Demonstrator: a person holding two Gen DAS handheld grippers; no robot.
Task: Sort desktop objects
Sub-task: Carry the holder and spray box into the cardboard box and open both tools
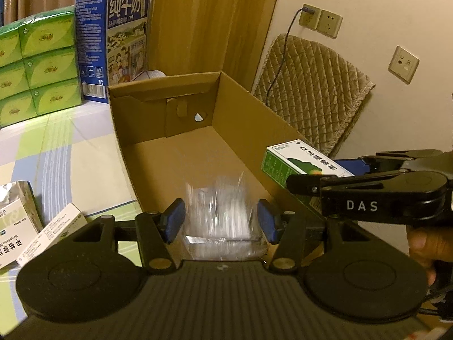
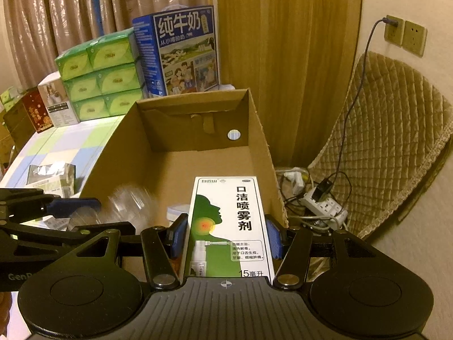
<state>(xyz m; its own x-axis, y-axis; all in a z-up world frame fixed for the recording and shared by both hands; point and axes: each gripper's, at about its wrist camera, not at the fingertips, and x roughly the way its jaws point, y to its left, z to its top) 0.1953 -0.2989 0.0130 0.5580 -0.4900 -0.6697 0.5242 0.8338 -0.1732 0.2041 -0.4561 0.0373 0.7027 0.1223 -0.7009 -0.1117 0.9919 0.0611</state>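
Both loads are held over the carton (image 1: 175, 153) — spray box (image 2: 230, 226) clamped by the right hand-held gripper (image 2: 226, 239), blurred clear packet (image 1: 219, 215) by the left hand-held gripper (image 1: 219, 222); each should be lowered before release.

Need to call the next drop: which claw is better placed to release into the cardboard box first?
Right, probably. The right claw holds the spray box already over the cardboard box. The left claw is at the near edge, its blurred clear item hard to judge.
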